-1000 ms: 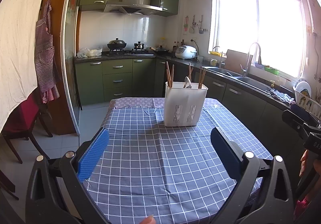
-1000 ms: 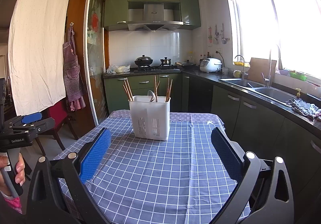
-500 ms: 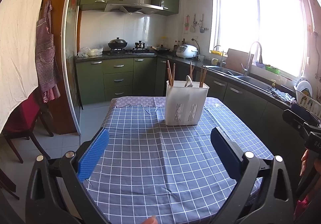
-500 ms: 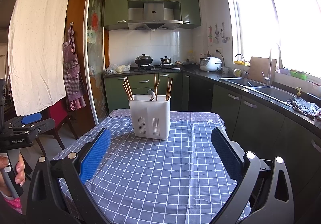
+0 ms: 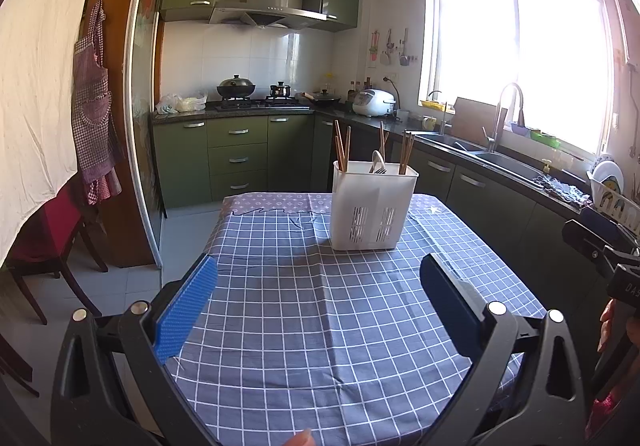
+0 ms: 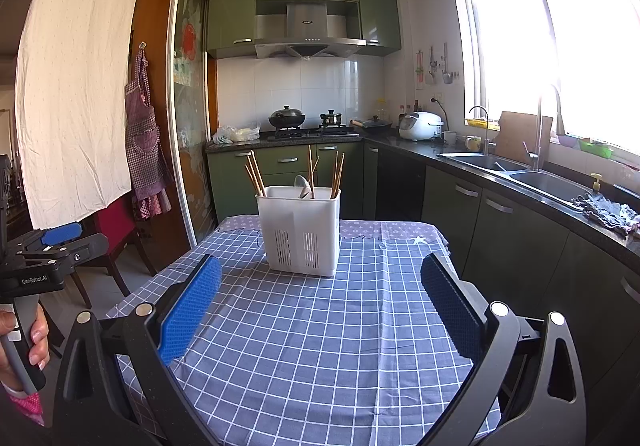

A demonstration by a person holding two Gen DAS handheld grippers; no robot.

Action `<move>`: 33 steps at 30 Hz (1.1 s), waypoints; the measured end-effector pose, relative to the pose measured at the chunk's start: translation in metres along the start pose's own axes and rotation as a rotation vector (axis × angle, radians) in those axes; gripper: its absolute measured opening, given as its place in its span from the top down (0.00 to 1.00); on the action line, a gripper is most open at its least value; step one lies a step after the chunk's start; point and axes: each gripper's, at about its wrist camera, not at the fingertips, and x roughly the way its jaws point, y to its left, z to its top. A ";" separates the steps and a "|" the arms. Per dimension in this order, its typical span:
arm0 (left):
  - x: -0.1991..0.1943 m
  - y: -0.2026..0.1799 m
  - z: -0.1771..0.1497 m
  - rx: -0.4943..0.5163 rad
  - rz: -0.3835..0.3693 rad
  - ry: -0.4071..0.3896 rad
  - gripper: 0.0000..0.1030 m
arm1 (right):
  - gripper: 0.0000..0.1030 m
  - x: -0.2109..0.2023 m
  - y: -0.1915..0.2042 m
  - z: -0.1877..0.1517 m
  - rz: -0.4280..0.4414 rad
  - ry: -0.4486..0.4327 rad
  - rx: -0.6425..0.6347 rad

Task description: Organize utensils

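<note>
A white slotted utensil holder (image 5: 372,206) stands upright at the far part of the blue checked tablecloth (image 5: 320,310); it also shows in the right wrist view (image 6: 300,232). Wooden chopsticks (image 5: 342,146) and a spoon (image 5: 376,162) stick out of its top; the chopsticks (image 6: 256,174) and spoon (image 6: 302,184) also show in the right wrist view. My left gripper (image 5: 318,286) is open and empty, held over the near part of the table. My right gripper (image 6: 320,286) is open and empty, also near the table's front, well short of the holder.
Green kitchen cabinets, a stove with pots (image 6: 286,116) and a sink (image 6: 520,170) line the far wall and right side. A red chair (image 5: 48,230) stands left of the table. The other hand-held gripper shows at the left edge (image 6: 44,250) of the right wrist view.
The left gripper has risen and tilted slightly, so the holder sits a bit higher in its view. The right gripper has barely moved. Both stay open.
</note>
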 end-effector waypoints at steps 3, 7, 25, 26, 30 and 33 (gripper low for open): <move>0.000 0.000 0.001 0.000 0.010 -0.004 0.06 | 0.04 0.001 0.000 -0.001 0.000 0.002 0.000; 0.000 0.000 0.001 0.001 0.010 -0.004 0.06 | 0.04 0.003 0.001 -0.002 0.000 0.005 -0.002; 0.000 -0.008 0.002 0.043 0.033 0.002 0.06 | 0.04 0.009 0.004 -0.005 0.004 0.019 -0.008; 0.000 -0.008 0.002 0.041 0.034 0.003 0.06 | 0.04 0.009 0.004 -0.006 0.005 0.019 -0.008; 0.001 -0.007 0.002 0.034 0.037 0.008 0.06 | 0.04 0.010 0.003 -0.004 0.005 0.019 -0.007; 0.002 -0.006 0.002 0.030 0.036 0.011 0.06 | 0.04 0.010 0.004 -0.004 0.005 0.021 -0.008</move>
